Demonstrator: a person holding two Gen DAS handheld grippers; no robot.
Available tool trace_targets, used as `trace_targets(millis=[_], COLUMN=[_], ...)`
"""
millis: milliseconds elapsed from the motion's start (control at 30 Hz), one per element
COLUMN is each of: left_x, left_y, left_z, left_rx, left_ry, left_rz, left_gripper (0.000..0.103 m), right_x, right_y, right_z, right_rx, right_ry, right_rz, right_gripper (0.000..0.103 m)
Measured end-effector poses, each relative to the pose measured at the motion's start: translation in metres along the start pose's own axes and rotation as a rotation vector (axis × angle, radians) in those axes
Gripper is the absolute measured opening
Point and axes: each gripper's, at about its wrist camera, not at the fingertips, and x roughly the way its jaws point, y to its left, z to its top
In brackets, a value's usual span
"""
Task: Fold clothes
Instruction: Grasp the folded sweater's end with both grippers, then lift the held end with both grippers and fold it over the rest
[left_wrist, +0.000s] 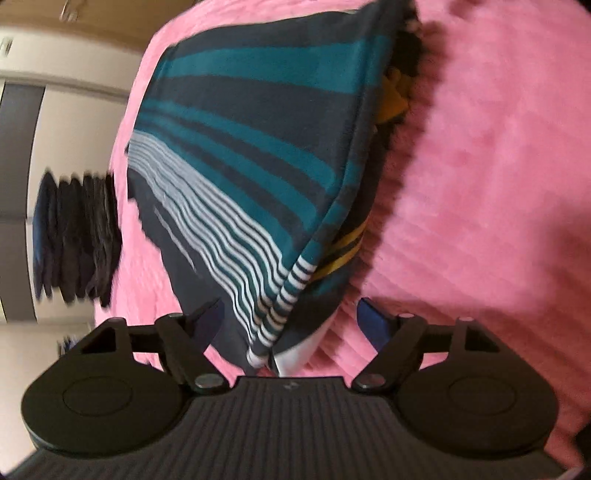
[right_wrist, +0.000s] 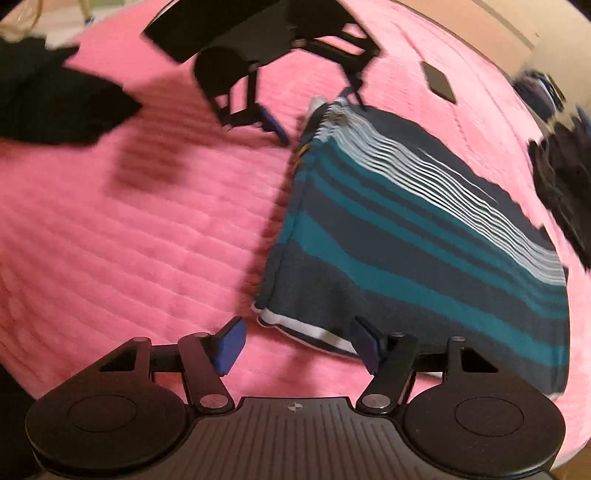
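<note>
A folded striped garment (left_wrist: 251, 155), navy with teal and white stripes and a bit of yellow inside, lies on the pink quilted bed cover (left_wrist: 480, 166). My left gripper (left_wrist: 291, 317) is open, its fingers either side of the garment's near corner, which lies between them. In the right wrist view the same garment (right_wrist: 417, 229) lies at centre right. My right gripper (right_wrist: 299, 343) is open at its near white-edged corner, not holding it. The left gripper (right_wrist: 306, 118) shows at the garment's far corner, open.
A stack of dark folded clothes (left_wrist: 74, 236) sits at the bed's edge, also seen in the right wrist view (right_wrist: 561, 184). A loose black garment (right_wrist: 55, 96) lies at far left. A small dark flat object (right_wrist: 437, 82) lies on the cover beyond.
</note>
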Motion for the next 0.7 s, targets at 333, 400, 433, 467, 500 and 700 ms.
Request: trace_targets(millis=[333, 400, 433, 467, 500, 700], left_x=[0.018, 0.017, 0.016, 0.014, 0.013, -0.004], left_y=[0.006, 0.012, 0.016, 0.020, 0.024, 0.049], left_z=[-0.016, -0.016, -0.016, -0.015, -0.015, -0.013], left_rx=[0.070, 0.052, 0.036, 0.021, 0.005, -0.088], left_ry=[-0.041, -0.036, -0.034, -0.032, -0.030, -0.027], left_rz=[-0.028, -0.049, -0.058, -0.068, -0.078, -0.122], left_gripper=[0.041, 0.036, 0.032, 0.025, 0.022, 0.015], right_x=[0.029, 0.027, 0.025, 0.022, 0.018, -0.037], right_y=[0.014, 0.007, 0.003, -0.002, -0.008, -0.034], right_z=[-0.002, -0.003, -0.003, -0.003, -0.002, 0.010], right_rx=[-0.197, -0.190, -0.174, -0.158, -0.128, -0.040], right_ry=[-0.018, -0.023, -0.022, -0.021, -0.023, -0.080], right_rz=[-0.076, -0.055, -0.041, -0.027, -0.010, 0.088], right_gripper=[0.045, 0.028, 0.021, 0.018, 0.016, 0.013])
